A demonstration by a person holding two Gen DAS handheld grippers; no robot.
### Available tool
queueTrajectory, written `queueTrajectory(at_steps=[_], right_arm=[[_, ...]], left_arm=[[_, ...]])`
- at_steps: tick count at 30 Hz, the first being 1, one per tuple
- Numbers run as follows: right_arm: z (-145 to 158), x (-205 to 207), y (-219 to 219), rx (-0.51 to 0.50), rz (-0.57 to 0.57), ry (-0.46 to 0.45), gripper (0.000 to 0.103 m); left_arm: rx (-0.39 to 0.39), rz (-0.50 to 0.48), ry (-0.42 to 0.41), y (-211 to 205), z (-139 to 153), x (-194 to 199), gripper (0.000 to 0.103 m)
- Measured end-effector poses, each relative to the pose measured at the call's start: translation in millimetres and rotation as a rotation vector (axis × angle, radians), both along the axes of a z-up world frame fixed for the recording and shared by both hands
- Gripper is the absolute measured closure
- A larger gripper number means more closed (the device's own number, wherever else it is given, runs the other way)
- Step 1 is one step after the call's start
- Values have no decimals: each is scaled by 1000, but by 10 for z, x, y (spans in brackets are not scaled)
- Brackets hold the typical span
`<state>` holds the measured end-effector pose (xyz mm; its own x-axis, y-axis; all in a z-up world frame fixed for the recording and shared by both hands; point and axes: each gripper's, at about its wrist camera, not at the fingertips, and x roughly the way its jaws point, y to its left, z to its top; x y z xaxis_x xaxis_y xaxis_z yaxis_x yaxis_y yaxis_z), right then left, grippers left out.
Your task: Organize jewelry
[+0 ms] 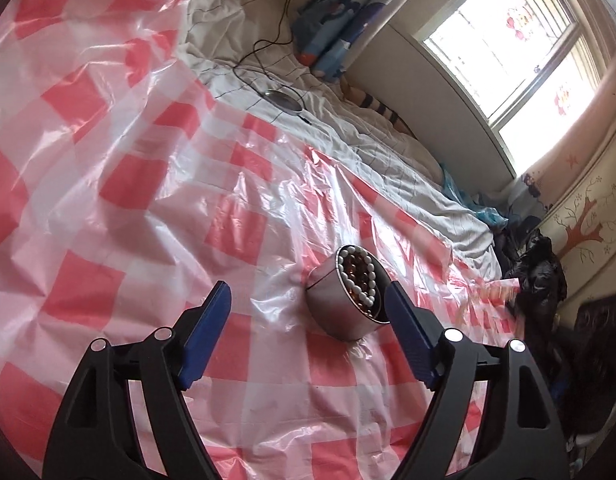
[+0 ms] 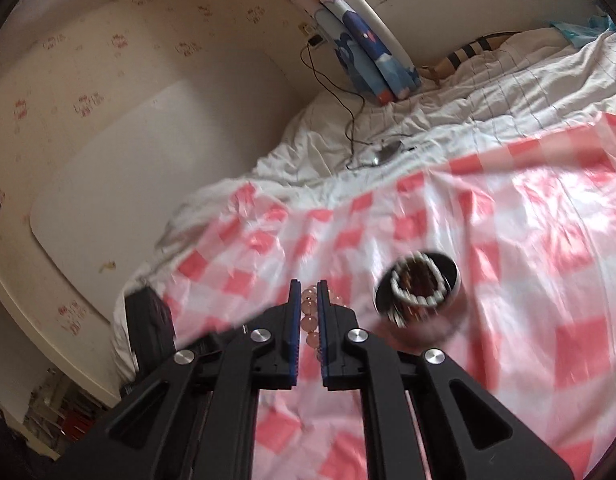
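Only the right wrist view showed the pink bead bracelet (image 2: 310, 312): the right gripper (image 2: 308, 286) was closed on it, the translucent beads pinched between the two blue-padded fingers (image 2: 295, 320) and trailing back along the gap. Ahead and to the right of that gripper stood the round metal tin (image 2: 418, 286), blurred in this view, already holding a white bead strand (image 2: 412, 300) around darker beads.

The left wrist view showed the same tin (image 1: 340, 300) sharply, lying just ahead of the left gripper (image 1: 308, 300) and nearer its right finger; the white strand (image 1: 358, 276) ringed amber-brown beads (image 1: 354, 270) inside. The left gripper's jaws stood wide apart, holding nothing. Both views showed the pink-and-white checked plastic sheet (image 1: 127, 200) under the tin, spread over a white bedcover (image 1: 348, 120).

No readable writing or brand appeared in either view.
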<state>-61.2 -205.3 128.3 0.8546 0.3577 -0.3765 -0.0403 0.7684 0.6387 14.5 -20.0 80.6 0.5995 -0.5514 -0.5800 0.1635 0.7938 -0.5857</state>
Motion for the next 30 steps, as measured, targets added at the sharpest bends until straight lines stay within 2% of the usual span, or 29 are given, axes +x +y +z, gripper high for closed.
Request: queueTrajectory(at_steps=[2,5,6,8,10,11,12,14,16,18,20,23,27,30], right_arm=[[-21,294,-107,23,-5,5,94],[-314,730,-237,43,-46,85,94],[-440,832,-264,22,-68,128,94],[-734,1037,-292,-84,-133,264,92],[-861,1038,-314,-139,-177,323,64],[-835,961,-317,-148,-188,303,49],[-784,886,-300,-162,-191,278,39],[-598,660,-191,-263,-227,245,31],[-476,415,-68,-308,-232,225,24],[-416,160,84,-345,-249,226,9],[-398,-139,284,-358,-269,238,8],[-448,-502,545,-327,-303,272,8],[-388,-872,828,-283,-382,269,8],[-271,-1041,989,-338,-431,239,7]], left_arm=[[1,-8,12,-15,-26,23,28],[14,-28,-4,-81,-8,7,28],[20,-35,-9,-103,-3,-3,28],[33,-53,-13,-155,-1,-15,28],[45,-63,-12,-182,-6,-23,28],[54,-67,-13,-196,-6,-28,27],[78,-69,-18,-227,-4,-41,27],[129,-62,-32,-275,-1,-75,22],[198,-59,-38,-327,-3,-125,19],[275,-52,-45,-365,5,-217,16],[350,-30,-61,-355,31,-370,10],[422,8,-66,-257,56,-623,8],[495,67,-47,-52,75,-896,8],[512,138,-61,154,159,-1064,8]])
